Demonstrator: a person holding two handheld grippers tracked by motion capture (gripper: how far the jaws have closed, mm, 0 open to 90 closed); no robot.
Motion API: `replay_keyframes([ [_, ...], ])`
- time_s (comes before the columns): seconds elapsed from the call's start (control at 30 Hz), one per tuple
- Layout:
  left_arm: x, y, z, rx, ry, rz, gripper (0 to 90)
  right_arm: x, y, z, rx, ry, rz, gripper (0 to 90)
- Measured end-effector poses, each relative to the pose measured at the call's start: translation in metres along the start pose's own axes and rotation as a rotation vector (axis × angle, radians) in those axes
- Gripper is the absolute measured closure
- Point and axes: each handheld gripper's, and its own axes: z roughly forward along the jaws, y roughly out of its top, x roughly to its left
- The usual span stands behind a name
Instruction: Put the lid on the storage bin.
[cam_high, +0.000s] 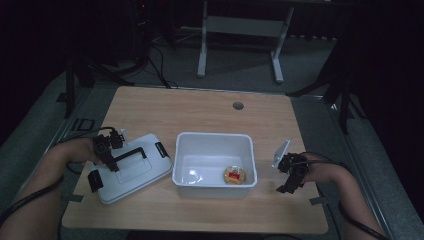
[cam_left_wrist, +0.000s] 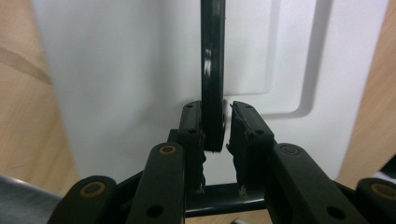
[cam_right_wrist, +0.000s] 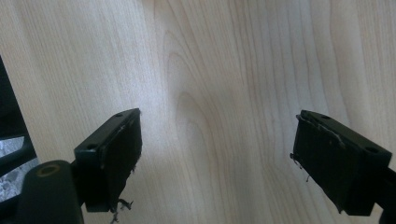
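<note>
A white box lid (cam_high: 131, 172) lies flat on the wooden table, left of an open white bin (cam_high: 215, 136). My left gripper (cam_high: 113, 165) points down at the lid's black handle (cam_high: 134, 153). In the left gripper view the handle (cam_left_wrist: 213, 70) stands between the jaws of my left gripper (cam_left_wrist: 215, 122): the left pad touches it and a thin slit of light shows at the right pad. A small round yellow and red thing (cam_high: 234, 175) lies in the bin. My right gripper (cam_high: 286, 188) hovers right of the bin, and its view shows my right gripper (cam_right_wrist: 217, 154) wide open over bare wood (cam_right_wrist: 215, 70).
Black latches (cam_high: 160, 148) sit at the lid's ends. A round hole (cam_high: 238, 105) is in the table near its far edge. A metal stand (cam_high: 240, 30) is on the floor beyond. The table front is close to both forearms.
</note>
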Motion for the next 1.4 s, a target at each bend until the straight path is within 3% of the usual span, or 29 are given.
replay_keyframes([
  [0.23, 0.000, 0.003, 0.006, 0.040, -0.015, -0.010, 81.4, -0.002, -0.006, 0.006, 0.026, 0.023, 0.017, 15.4],
  [0.53, 0.000, 0.001, 0.007, 0.021, -0.022, -0.046, 83.1, -0.001, -0.006, 0.015, 0.030, 0.026, 0.012, 15.4],
  [0.8, 0.000, -0.002, 0.006, 0.004, -0.023, -0.054, 83.3, -0.004, -0.010, 0.023, 0.031, 0.031, 0.037, 17.9],
  [0.93, -0.001, -0.003, 0.003, 0.009, -0.013, -0.039, 83.5, -0.005, -0.010, 0.022, 0.029, 0.027, 0.047, 17.9],
  [1.17, -0.004, -0.005, -0.011, -0.023, -0.021, -0.036, 83.6, -0.005, -0.009, 0.021, 0.027, 0.018, 0.045, 17.9],
  [1.4, -0.011, -0.008, -0.037, -0.052, -0.004, -0.016, 83.6, -0.005, -0.007, 0.019, 0.027, 0.013, 0.044, 17.9],
])
